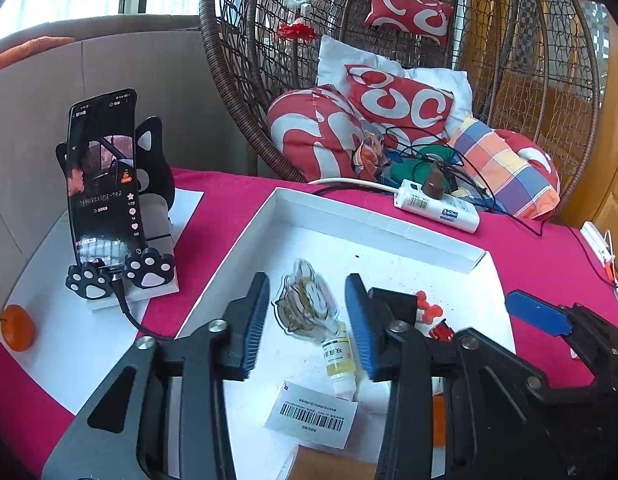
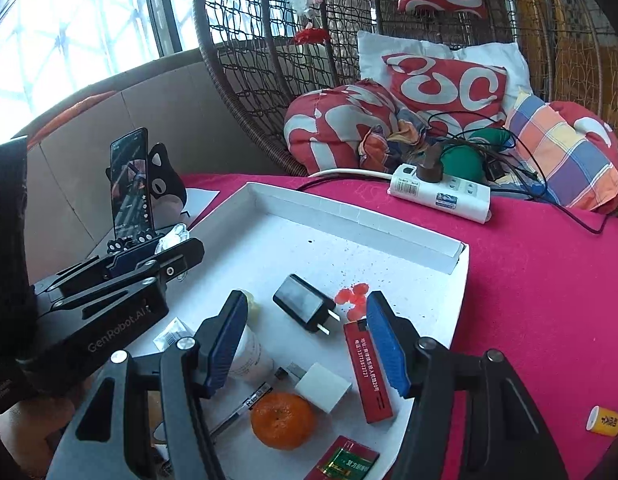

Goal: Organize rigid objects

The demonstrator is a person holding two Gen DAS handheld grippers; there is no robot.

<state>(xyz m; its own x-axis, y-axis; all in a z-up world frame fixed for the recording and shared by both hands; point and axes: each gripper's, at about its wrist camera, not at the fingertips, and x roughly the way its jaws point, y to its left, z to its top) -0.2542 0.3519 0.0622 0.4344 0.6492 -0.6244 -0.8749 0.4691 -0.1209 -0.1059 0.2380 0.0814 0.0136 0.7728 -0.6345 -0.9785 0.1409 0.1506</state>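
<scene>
Inside white tray (image 2: 349,216): charger (image 2: 303,307); orange (image 2: 283,420).

glossy black charger (image 2: 303,307), matt white tray (image 2: 351,216) — wicker chair (image 2: 245,60)

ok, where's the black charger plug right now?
In the right wrist view the black charger plug lies on the white tray, ahead between the right tool's open jaws, left of the red lighter and beyond the white adapter.

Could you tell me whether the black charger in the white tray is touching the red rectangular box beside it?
Apart. The right wrist view shows bare white tray floor between the prongs of the black charger and the red box.
</scene>
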